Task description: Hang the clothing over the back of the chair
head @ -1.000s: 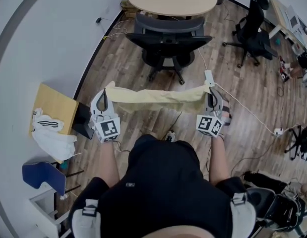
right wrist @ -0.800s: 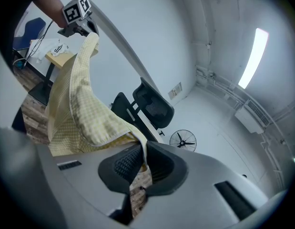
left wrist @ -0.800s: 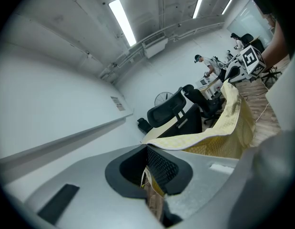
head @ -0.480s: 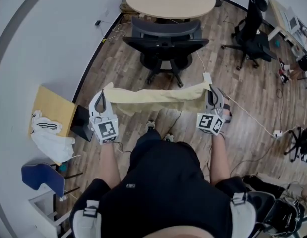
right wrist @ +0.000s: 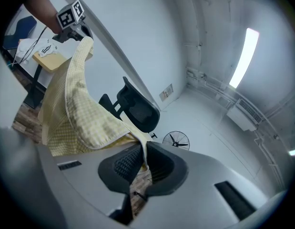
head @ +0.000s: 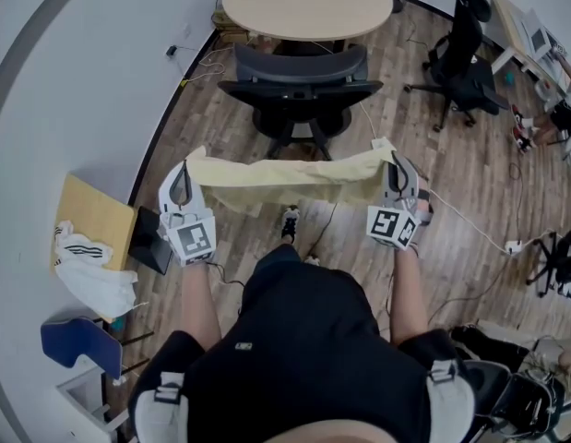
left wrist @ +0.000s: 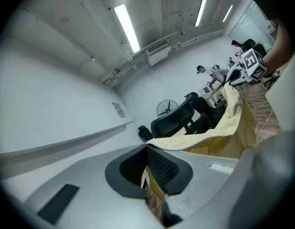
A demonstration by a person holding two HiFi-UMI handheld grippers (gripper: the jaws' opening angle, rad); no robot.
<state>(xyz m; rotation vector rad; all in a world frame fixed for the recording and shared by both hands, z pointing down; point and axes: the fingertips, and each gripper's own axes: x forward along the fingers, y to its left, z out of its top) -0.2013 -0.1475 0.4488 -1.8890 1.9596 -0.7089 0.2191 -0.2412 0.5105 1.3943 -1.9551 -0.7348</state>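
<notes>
Both ends gripped: left tongs [head: 182, 178] are clamped on one end of the pale yellow checked garment [head: 285, 178], and the left gripper view shows fabric pinched flat betw. the black ribbed pads [left wrist: 157, 166], no gap. Right tongs [head: 396, 166] match, closed hard on the other end, with cloth squeezed betw. its pads [right wrist: 127, 162] and a fold spilling out over the top. The garment is stretched side to side betw. the two tongs, held up in the air in front of the person w/ a slight sag mid-span and a loose lower edge drooping under the left half. It hangs above the wood-plank floor [head: 220, 118]. The black mesh office chair [head: 299, 86] stands straight ahead, just beyond the garment; the two are apart, nothing on the chair back yet. Behind the chair is the round light-wood tabletop [head: 308, 3], chair drawn up close to it. Off to the right, well apart, is a second black office chair [head: 465, 53]. A white cable [head: 469, 221] trails across the floor by the right tongs. Each tongs' marker cube faces up at the head view, left one [head: 195, 240] the nearer to the person's body.
</notes>
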